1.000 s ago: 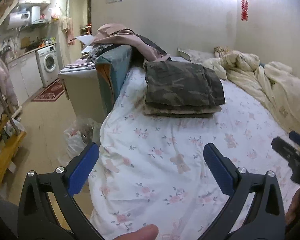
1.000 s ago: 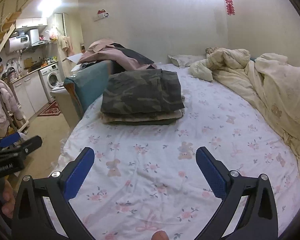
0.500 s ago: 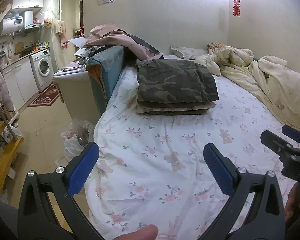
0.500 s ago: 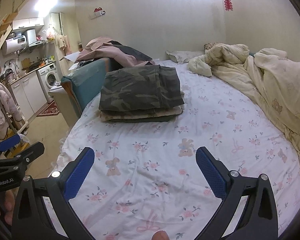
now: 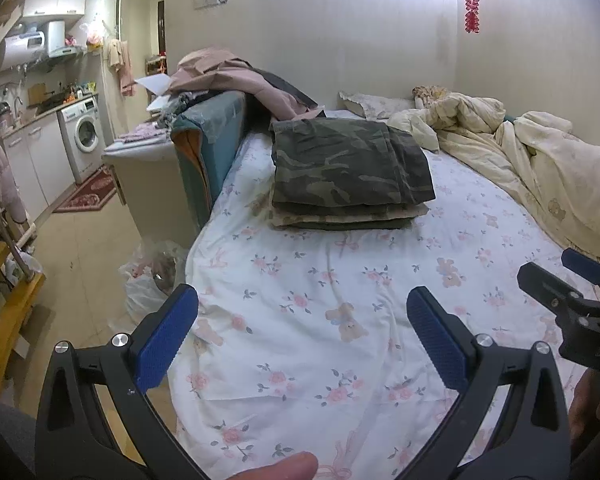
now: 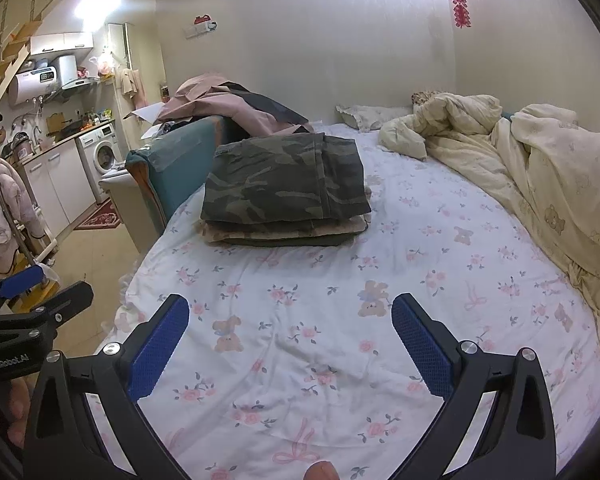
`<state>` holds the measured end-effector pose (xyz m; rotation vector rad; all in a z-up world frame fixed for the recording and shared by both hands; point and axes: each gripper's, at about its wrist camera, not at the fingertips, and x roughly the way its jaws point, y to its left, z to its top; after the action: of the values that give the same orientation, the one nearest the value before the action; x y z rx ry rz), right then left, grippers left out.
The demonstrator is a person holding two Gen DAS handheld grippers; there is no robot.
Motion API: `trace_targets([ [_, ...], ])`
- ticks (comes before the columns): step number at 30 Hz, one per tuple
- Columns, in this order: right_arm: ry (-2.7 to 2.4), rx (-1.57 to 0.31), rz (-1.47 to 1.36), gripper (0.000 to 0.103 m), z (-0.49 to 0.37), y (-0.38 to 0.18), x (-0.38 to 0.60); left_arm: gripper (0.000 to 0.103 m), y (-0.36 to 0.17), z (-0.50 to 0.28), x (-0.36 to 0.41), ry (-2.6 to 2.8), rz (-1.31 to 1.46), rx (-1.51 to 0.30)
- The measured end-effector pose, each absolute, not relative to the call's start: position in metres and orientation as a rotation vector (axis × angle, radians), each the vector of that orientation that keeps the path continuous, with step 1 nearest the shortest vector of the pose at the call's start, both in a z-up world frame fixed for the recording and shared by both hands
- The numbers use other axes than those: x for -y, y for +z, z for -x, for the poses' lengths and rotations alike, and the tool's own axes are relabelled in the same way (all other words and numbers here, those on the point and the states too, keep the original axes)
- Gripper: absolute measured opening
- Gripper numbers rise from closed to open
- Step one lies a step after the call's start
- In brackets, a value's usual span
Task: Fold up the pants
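Folded camouflage pants [image 5: 348,168] topping a small stack by the bed's [image 5: 300,320] left edge, left gripper [image 5: 300,328] spread wide, empty, right gripper [image 6: 290,332] likewise spread, both hovering over the flowered sheet

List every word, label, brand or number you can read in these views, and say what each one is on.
"GenRobot.AI": white lettering on the black body of the left gripper, seen in the right wrist view.
Partial characters on the right gripper body in the left wrist view: cut off, not readable.
Digital display on the water heater: too small to read.
Washing machine panel markings: too blurred to read.
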<state>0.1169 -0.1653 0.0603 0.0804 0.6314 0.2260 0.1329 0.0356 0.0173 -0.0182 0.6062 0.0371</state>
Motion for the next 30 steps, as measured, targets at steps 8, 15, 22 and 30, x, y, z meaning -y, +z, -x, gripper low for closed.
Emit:
trace_targets([
  [8, 0.233, -0.632, -0.062, 0.103, -0.116, 0.06, 0.16, 0.103, 0.021, -0.131, -0.034, 0.03, 0.006, -0.587],
  [15, 0.231, -0.62, -0.024, 0.103, -0.114, 0.06, 0.155, 0.103, 0.022, -0.131, -0.035, 0.032, 0.008, -0.584],
  [22, 0.23, -0.619, -0.022, 0.103, -0.113, 0.061, 0.155, 0.103, 0.022, -0.132, -0.035, 0.03, 0.007, -0.586],
  [30, 0.229, -0.619, -0.023, 0.103, -0.113, 0.061, 0.155, 0.103, 0.021, -0.131, -0.034, 0.032, 0.006, -0.586],
])
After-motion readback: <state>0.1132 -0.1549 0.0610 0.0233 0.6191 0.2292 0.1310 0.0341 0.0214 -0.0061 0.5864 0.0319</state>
